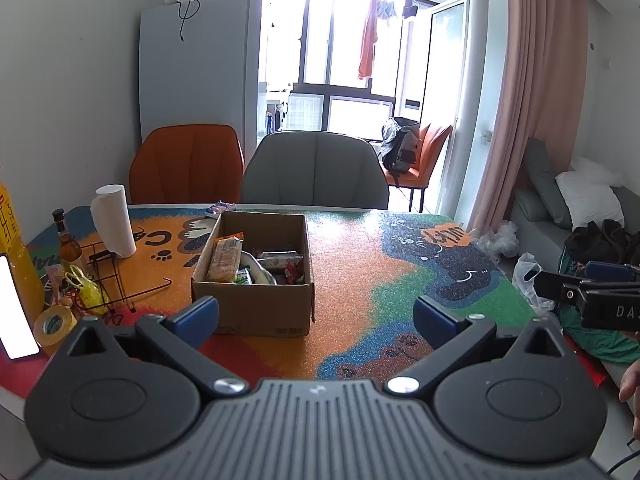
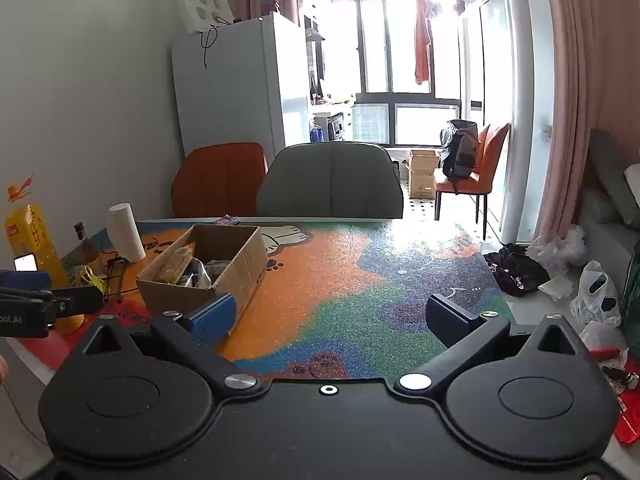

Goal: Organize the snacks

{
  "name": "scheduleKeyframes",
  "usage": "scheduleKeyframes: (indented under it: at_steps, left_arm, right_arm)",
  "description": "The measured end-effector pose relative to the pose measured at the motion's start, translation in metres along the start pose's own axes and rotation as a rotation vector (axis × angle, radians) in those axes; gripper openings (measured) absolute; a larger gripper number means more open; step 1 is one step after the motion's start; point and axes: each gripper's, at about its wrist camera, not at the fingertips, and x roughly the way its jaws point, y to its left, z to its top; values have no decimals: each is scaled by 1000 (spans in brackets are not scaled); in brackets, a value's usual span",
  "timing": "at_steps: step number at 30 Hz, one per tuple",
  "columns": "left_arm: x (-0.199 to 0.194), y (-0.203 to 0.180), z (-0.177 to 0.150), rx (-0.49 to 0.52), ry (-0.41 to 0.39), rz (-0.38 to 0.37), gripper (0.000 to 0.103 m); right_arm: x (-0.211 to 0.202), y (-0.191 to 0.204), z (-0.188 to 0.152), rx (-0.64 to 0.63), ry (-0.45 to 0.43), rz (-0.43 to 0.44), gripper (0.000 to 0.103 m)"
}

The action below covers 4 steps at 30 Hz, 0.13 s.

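An open cardboard box (image 1: 256,304) stands on the colourful table mat (image 1: 352,280) and holds several snack packets (image 1: 226,258). It also shows in the right wrist view (image 2: 240,264). One small blue packet (image 1: 218,208) lies on the table behind the box. My left gripper (image 1: 316,316) is open and empty, just in front of the box. My right gripper (image 2: 332,318) is open and empty, to the right of the box above the mat. Each gripper shows at the edge of the other's view.
At the table's left stand a paper towel roll (image 1: 114,220), a bottle (image 1: 68,240), a wire rack (image 1: 108,276), a yellow bag (image 1: 86,288) and a tape roll (image 1: 54,322). Grey (image 1: 316,172) and orange (image 1: 188,164) chairs stand behind the table. Bags lie on the floor at right.
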Motion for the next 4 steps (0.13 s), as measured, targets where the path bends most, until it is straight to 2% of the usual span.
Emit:
scheduleKeyframes:
  at_steps: [4]
  left_arm:
    - [1,2,-1,0,-4,4,103]
  right_arm:
    - [1,0,-1,6,1,-1,103]
